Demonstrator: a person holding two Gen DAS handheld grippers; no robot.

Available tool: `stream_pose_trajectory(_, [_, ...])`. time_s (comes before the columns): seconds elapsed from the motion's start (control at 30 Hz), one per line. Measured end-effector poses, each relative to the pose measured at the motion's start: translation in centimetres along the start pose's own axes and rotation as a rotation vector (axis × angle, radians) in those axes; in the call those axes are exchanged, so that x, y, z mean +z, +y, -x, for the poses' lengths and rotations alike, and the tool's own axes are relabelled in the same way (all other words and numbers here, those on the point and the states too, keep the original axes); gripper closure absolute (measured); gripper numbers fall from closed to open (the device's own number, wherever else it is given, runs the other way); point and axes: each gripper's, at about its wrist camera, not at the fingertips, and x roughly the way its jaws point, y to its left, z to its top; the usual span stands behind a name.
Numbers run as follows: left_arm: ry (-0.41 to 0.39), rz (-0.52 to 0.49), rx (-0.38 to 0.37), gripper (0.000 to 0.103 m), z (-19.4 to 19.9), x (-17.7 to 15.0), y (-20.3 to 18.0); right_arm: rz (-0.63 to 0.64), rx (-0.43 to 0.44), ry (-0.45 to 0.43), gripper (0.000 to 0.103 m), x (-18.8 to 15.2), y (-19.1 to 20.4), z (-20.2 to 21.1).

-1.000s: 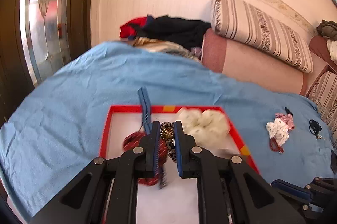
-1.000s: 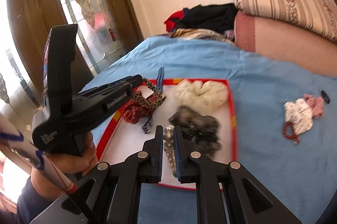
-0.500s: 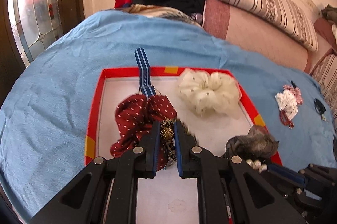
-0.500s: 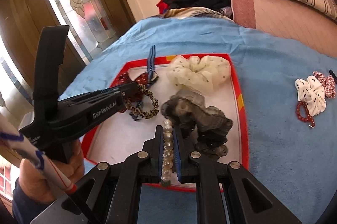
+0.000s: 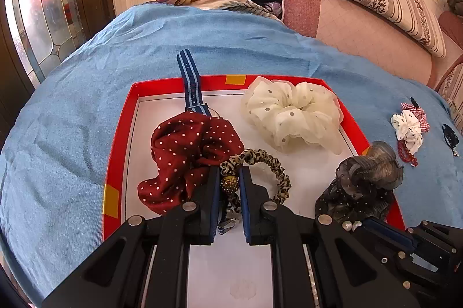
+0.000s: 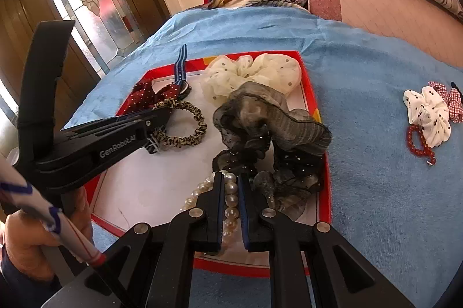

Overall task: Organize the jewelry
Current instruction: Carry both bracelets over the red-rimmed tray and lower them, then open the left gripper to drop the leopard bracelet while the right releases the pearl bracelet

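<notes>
Gripping tongs (image 5: 228, 183), leopard-print hair tie (image 5: 272, 163), perhaps gold-beaded.

Glossy pearl strand (image 6: 231, 198), sheer cloth scrunchie (image 5: 292, 111), matt blue bedspread (image 5: 86, 111).

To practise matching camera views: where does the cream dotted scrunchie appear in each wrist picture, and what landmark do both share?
Left wrist: cream dotted scrunchie, upper right of centre, inside the tray.
Right wrist: scrunchie, upper centre, at the tray's far end.
Shared landmark: red-rimmed tray.
</notes>
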Motion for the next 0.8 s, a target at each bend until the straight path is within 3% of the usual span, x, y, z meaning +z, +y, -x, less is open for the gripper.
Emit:
stream_pose_trajectory(0.7, [-0.009, 0.003, -0.004, 0.09, -0.04, 0.27, -0.19, -0.019, 0.01, 0.015, 0.092, -0.07, -0.11, 0.24])
stream_pose_trajectory(0.8, [-0.015, 0.007, -0.012, 0.087, 0.12, 0.38, -0.31, -0.023, 0.014, 0.009, 0.092, 0.05, -0.15, 0.62])
